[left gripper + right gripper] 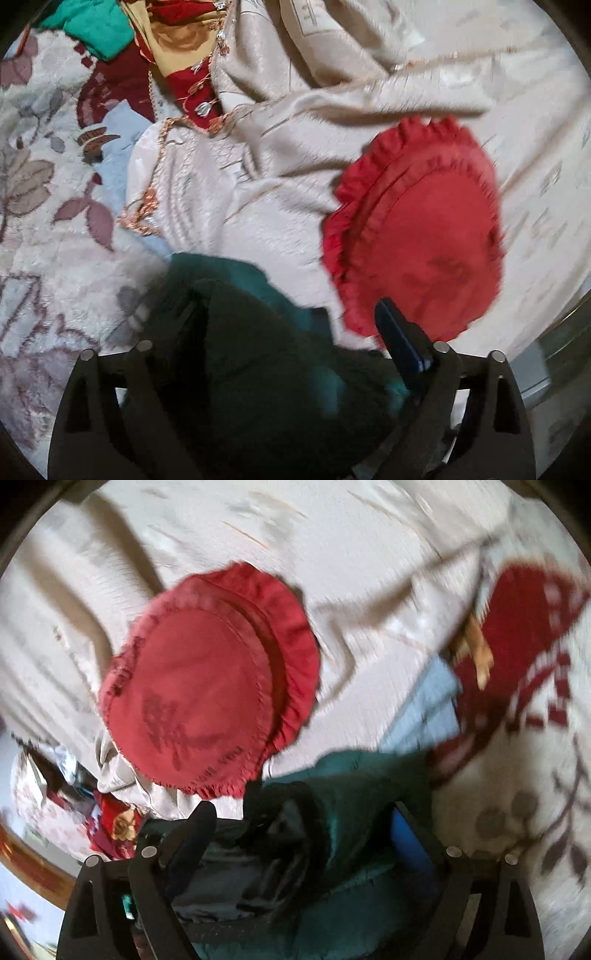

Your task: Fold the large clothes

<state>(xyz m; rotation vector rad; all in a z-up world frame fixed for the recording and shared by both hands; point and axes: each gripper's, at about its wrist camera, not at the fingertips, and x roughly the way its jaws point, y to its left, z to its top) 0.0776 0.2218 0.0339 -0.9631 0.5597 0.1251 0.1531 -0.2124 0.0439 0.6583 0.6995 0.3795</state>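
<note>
Dark green garment bundled between both grippers on the bed

The left gripper (273, 332) and right gripper (306, 834) both stand wide, fingers pressing nothing, with the one dark green garment (236, 332) bunched low in each frame between them; through the blur it looks folded, perhaps just set down. One round red cushion (417, 236) lies above it on the cream bedspread (280, 199). More clothes (147, 44) wait at upper left, unfolded.

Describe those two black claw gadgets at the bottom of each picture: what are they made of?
Both the left gripper and right gripper look alike: matte black plastic frames with triangular cut-outs, joined by round silver pins. Each finger carries a blue pad on its inner face. No cables, sleeves or hands show.
</note>
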